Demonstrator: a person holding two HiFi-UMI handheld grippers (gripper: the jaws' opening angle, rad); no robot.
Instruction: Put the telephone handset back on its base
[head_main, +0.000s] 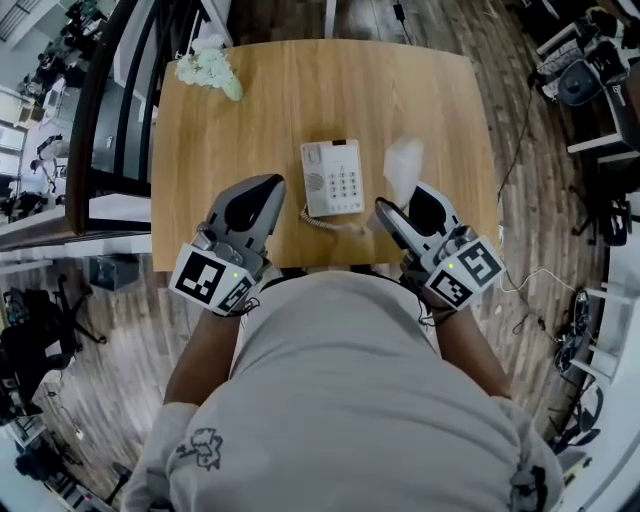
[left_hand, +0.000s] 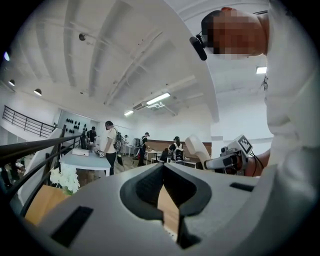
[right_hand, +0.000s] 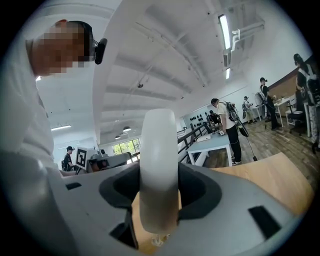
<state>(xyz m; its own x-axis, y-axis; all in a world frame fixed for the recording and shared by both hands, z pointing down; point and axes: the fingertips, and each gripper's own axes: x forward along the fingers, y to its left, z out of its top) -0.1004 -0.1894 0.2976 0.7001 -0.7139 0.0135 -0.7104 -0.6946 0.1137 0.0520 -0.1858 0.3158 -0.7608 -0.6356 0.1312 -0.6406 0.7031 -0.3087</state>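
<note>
Table (head_main: 260, 110): one base (head_main: 333, 178), one handset (head_main: 403, 170).

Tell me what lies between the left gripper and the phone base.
Only bare wooden table, as the head view shows. The left gripper and the phone base stand apart, and the coiled cord runs along the base's near edge.
</note>
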